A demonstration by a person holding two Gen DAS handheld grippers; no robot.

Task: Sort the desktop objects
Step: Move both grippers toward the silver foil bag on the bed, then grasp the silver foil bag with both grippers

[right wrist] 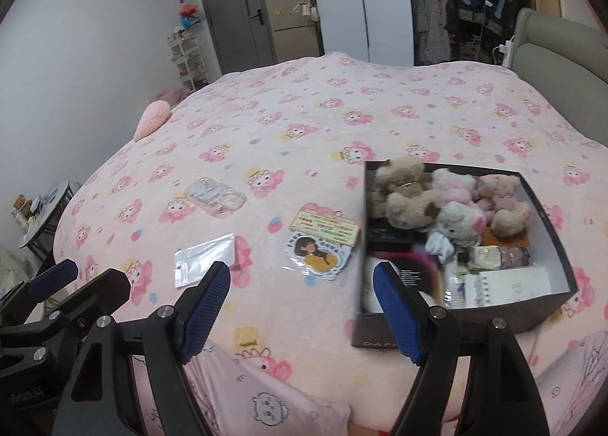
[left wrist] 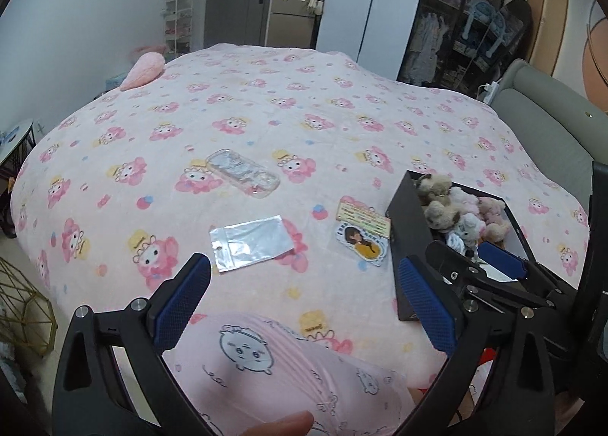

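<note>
On the pink patterned blanket (left wrist: 266,101) lie a clear phone case (left wrist: 243,172) (right wrist: 215,197), a silvery zip bag (left wrist: 250,242) (right wrist: 203,258) and two overlapping sticker cards (left wrist: 363,233) (right wrist: 323,242). A black box (right wrist: 547,234) (left wrist: 406,223) at the right holds several small plush toys (right wrist: 448,200) (left wrist: 456,212), a notebook and small packets. My left gripper (left wrist: 304,307) hovers open near the bed's front edge, short of the zip bag. My right gripper (right wrist: 302,307) is open too, its right finger over the box's near-left corner. Each gripper shows in the other's view.
A pink heart cushion (left wrist: 146,69) (right wrist: 154,120) rests at the blanket's far left edge. A grey headboard (left wrist: 547,124) runs along the right. A gold wire basket (left wrist: 22,307) and a small side table (right wrist: 45,215) stand left of the bed. A person's pink-clad knee (left wrist: 273,371) is below the grippers.
</note>
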